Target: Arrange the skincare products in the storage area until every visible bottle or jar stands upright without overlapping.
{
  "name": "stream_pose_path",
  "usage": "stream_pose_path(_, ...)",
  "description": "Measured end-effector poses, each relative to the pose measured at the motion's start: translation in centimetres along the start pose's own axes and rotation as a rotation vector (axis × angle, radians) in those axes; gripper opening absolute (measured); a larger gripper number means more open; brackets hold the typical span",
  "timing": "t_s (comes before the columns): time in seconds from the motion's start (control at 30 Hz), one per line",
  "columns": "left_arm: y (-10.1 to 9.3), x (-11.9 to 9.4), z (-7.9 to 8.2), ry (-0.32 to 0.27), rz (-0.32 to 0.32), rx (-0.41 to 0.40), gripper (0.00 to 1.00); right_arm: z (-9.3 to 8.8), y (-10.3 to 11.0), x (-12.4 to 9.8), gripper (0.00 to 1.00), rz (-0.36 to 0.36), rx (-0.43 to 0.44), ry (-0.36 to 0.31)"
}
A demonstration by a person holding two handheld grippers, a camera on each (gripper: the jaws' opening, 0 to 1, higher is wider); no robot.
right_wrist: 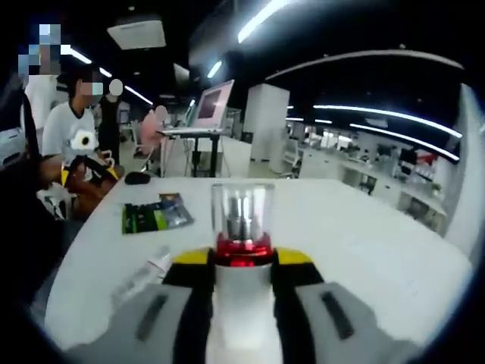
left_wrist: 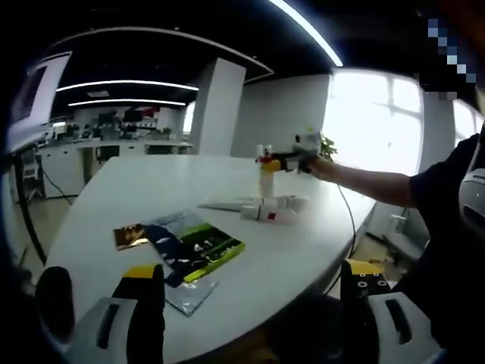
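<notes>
White and broad, the table [left_wrist: 151, 189] runs across the middle of the left gripper view, an office with desks and ceiling light strips behind it. At centre-right of that view the right gripper [left_wrist: 282, 161] is clamped on an upright white bottle [left_wrist: 267, 182] with a red band and clear cap; whether its base touches the tabletop cannot be told. Just beside it lie a few white skincare products [left_wrist: 271, 210]. Dark green packets [left_wrist: 182, 249] lie at lower centre. The left gripper [left_wrist: 254, 303] rises from the bottom edge — jaws wide, nothing between them. In the right gripper view the bottle fills lower centre, gripped.
</notes>
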State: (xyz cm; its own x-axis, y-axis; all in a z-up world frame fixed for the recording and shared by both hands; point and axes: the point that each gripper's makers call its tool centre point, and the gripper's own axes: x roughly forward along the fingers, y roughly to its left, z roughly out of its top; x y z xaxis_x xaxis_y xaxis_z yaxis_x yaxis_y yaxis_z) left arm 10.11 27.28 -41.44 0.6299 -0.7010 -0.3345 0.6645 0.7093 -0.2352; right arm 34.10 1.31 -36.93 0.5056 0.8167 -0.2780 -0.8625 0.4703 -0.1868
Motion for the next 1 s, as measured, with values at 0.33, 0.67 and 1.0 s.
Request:
stream_pose_path(0.33,-0.4,0.6,0.0,0.008,-0.007,0.0,0.98,0.4,-1.8,-1.0,0.28,-0.05,0.043,-0.106)
stream_pose_path(0.67,-0.5,0.7,0.1,0.012,-0.003,0.003,0.98,0.0,-2.5,-1.8,0.28,-0.051,0.084,-0.155)
stream_pose_path(1.0,-0.8,1.2,0.1,0.015,-0.011,0.002,0.98,-0.1,-3.2,-4.5,0.28,-0.061,0.093,-0.166)
